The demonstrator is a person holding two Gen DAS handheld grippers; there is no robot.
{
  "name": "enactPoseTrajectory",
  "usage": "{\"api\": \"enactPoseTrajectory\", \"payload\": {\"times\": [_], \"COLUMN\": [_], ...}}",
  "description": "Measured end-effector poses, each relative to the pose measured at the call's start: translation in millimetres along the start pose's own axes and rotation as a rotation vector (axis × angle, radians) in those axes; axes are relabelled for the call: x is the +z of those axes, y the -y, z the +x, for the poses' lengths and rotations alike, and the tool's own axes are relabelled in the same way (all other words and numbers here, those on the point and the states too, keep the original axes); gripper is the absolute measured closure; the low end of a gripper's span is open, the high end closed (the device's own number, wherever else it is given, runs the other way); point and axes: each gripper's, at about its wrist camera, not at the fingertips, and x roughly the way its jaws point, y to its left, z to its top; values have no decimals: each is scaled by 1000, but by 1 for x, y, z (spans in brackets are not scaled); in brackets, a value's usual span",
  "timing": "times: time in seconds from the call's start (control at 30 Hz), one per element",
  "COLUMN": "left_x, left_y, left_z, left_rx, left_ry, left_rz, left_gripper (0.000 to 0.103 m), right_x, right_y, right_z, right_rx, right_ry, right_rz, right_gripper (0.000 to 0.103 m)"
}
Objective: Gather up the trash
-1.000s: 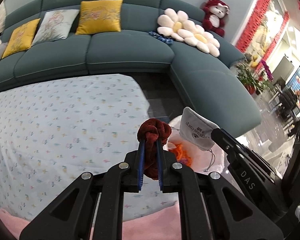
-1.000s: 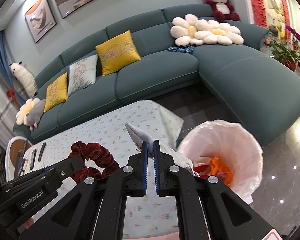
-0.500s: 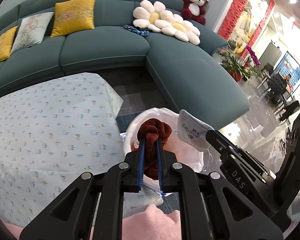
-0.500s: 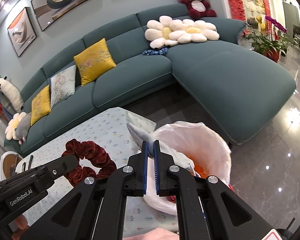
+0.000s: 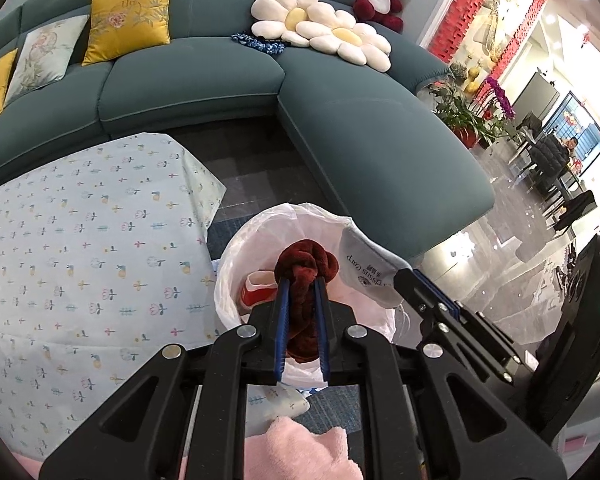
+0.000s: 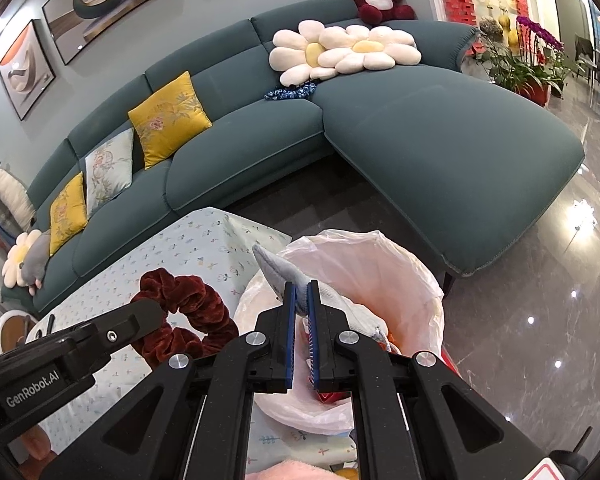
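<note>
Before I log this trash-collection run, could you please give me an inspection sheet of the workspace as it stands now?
Surface: table under a pale floral-print tablecloth; dark glossy tiled floor beside it.
Job's things: bin lined with a white plastic bag, red and orange trash inside; dark red velvet scrunchie; grey cloth face mask.
Clutter: pink fluffy cloth at the near edge.
Grippers: left tool shut on the scrunchie, over the bin; right tool shut on the mask, over the bin.
Cables: nothing seen.
Surroundings: teal corner sofa with yellow cushions, daisy-shaped pillows and a red teddy bear; framed pictures; potted plants.
</note>
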Motion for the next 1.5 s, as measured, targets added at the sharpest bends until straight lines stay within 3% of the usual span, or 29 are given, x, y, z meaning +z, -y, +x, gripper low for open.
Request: {"api": "enactPoseTrajectory", "payload": {"times": [0.07, 0.17, 0.23, 0.3, 0.47, 0.73, 0.87, 1.0, 1.2, 1.5], "left_x": [2, 3, 2, 0, -8, -21, -27, -33, -41, -51], "left_y": [-1, -9, -16, -23, -43, -58, -68, -76, -91, -111], "left_z": [2, 2, 1, 3, 2, -16, -28, -37, -47, -50], "left_rx": [-9, -22, -4, 10, 46, 105, 129, 170, 221, 279], "left_ry": [4, 22, 30, 16, 9, 24, 35, 50, 59, 55], "left_rz": [-12, -63, -81, -94, -130, -104, -108, -97, -99, -100], "left_gripper": [90, 66, 54, 53, 53, 53, 53, 48, 40, 36], "right_x": [0, 0, 0, -1, -7, -19, -25, -27, -33, -46], "right_y": [1, 2, 3, 2, -6, -32, -45, -58, -78, -93], "right_z": [3, 6, 7, 7, 8, 2, -4, -7, -12, -10], "right_rx": [-2, -14, -18, -25, -35, -54, -60, -81, -98, -113], "right_ry": [-3, -2, 1, 6, -12, -41, -49, -49, -54, -81], "right_rz": [1, 7, 20, 16, -17, -81, -101, -141, -181, -213], "right_gripper": [97, 90, 77, 69, 69, 68, 60, 46, 40, 31]}}
